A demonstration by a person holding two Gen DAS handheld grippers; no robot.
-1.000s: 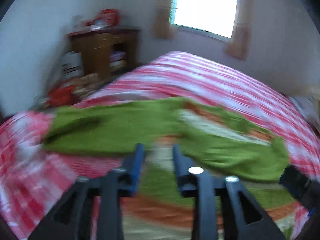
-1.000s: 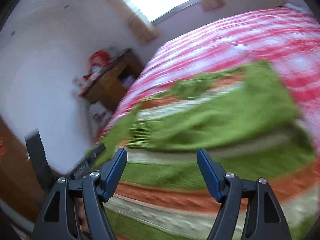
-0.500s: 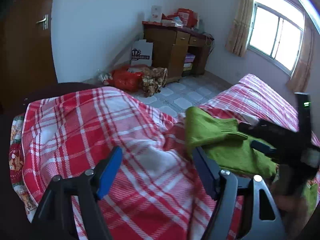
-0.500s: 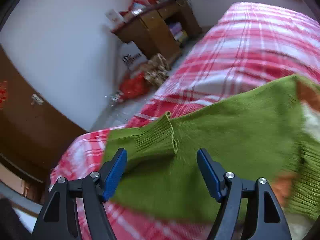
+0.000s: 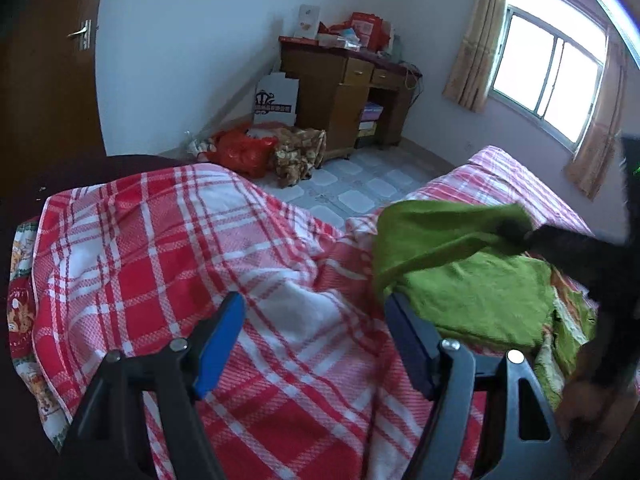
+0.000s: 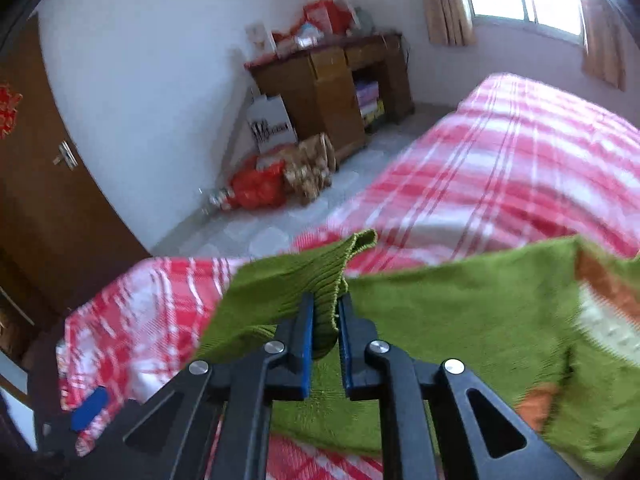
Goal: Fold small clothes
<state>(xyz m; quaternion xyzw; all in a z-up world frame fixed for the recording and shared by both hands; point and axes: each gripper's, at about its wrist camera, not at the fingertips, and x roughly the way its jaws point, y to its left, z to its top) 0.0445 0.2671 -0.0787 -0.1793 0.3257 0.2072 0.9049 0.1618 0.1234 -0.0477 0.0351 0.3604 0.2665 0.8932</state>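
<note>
Right gripper (image 6: 325,312): its two blue-padded fingers (image 6: 306,330) are pressed onto a fold of ribbed green knit, which stands up between them; in the left wrist view it shows as a dark shape at the right, its tip at the lifted edge of the cloth (image 5: 516,232).
Left gripper (image 5: 312,320): spread wide with nothing between the fingers, hovering over bare blanket just left of the sweater.
Sweater (image 6: 460,320): green knit with orange and cream stripes at its right side, lying on the bed; the ribbed cuff (image 6: 320,276) is raised off the rest by the right gripper. In the left wrist view the green cloth (image 5: 472,284) lies bunched at the bed's right part, one flap lifted.
Blanket (image 5: 160,248): red and white check, wrinkled, covering the bed under the sweater.
Floor (image 5: 352,188): pale tiles beyond the bed edge.
Bags (image 5: 244,152): a red plastic bag and a brown patterned bundle on the floor against the wall.
Desk (image 5: 344,92): dark wood with drawers, red boxes and clutter on top, a white paper bag (image 5: 276,100) beside it.
Door (image 5: 48,64): brown, with a metal handle, at the left.
Window (image 5: 548,76): bright, with tan curtains either side.
</note>
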